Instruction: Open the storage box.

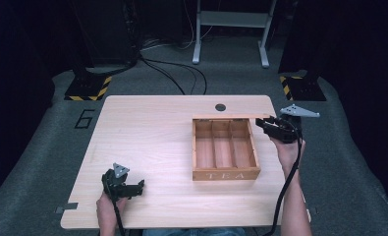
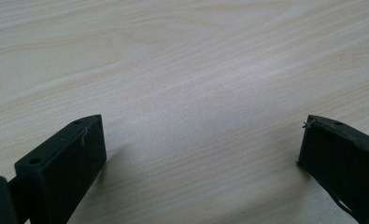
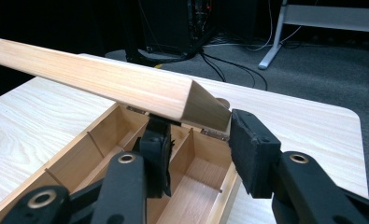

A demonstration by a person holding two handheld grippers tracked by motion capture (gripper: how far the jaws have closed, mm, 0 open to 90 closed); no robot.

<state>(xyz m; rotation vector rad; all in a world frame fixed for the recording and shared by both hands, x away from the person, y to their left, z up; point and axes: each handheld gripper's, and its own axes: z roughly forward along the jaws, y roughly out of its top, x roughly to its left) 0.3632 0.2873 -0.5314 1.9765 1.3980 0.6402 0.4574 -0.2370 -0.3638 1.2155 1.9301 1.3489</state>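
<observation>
Right gripper view has the right tool (image 3: 198, 149) pinching the raised lid (image 3: 126, 86) of the tea box (image 1: 225, 173) between its jaws, compartments open just below. Left tool (image 1: 127, 187) rests spread on the bench (image 1: 147, 128), well apart from the box.

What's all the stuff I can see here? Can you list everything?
Tea box: one, light brown wood, three bare compartments, right half of the table, "TEA" on its front.
Lid: one, same wood, hinged at the box's far edge, raised.
Table: one, pale wood grain, centre.
Stand bases: two, black with yellow stripes, floor beyond the table.
Metal frame: one, grey, floor at the back.
Cables: several, black, on the floor.
Left gripper: one, black, jaws wide apart over bare table.
Right gripper: one, black, closed on the lid's corner.
</observation>
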